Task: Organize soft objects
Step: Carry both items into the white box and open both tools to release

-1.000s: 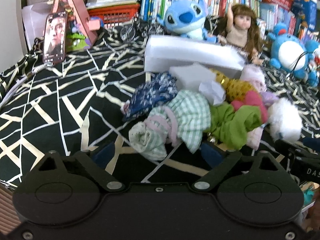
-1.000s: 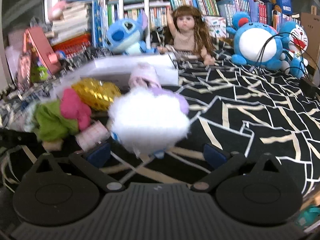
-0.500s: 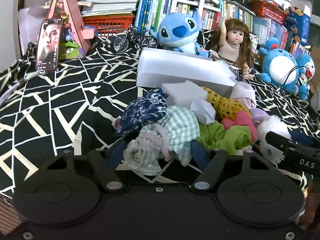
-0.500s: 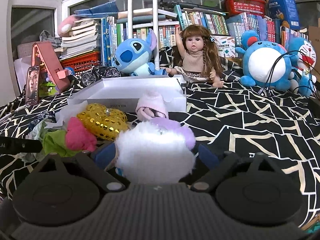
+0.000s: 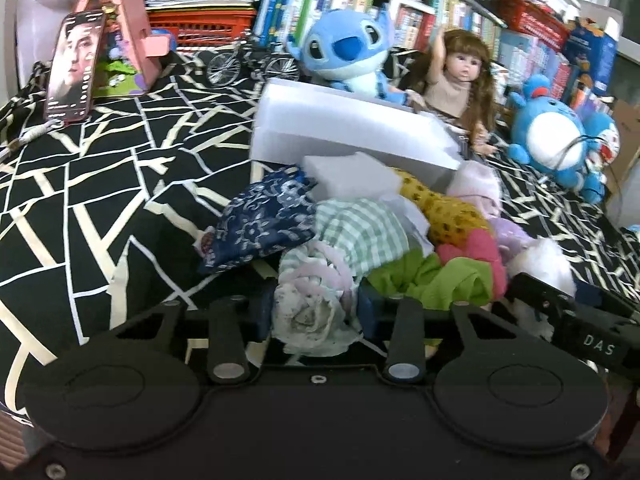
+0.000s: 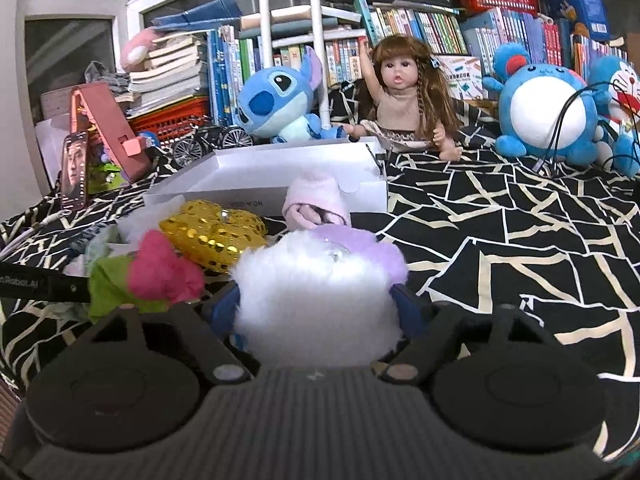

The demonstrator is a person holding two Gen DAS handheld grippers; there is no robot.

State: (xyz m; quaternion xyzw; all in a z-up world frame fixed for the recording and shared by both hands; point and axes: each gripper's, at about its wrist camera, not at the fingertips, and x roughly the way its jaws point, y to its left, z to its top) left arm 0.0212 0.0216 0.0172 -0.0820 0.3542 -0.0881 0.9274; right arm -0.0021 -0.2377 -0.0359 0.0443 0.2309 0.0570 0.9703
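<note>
Closing left gripper (image 5: 314,310) on checked cloth (image 5: 320,300), right gripper (image 6: 316,308) on white pompom (image 6: 316,300)

The right gripper (image 6: 318,314) is closing on a white fluffy pompom (image 6: 316,300); a white box (image 6: 280,176) lies farther back.

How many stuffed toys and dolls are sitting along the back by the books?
Blue plush toys: 3: big-eared one, round white-bellied one, cat-faced one at the edge
Brown-haired dolls: 1
Total: 4
</note>
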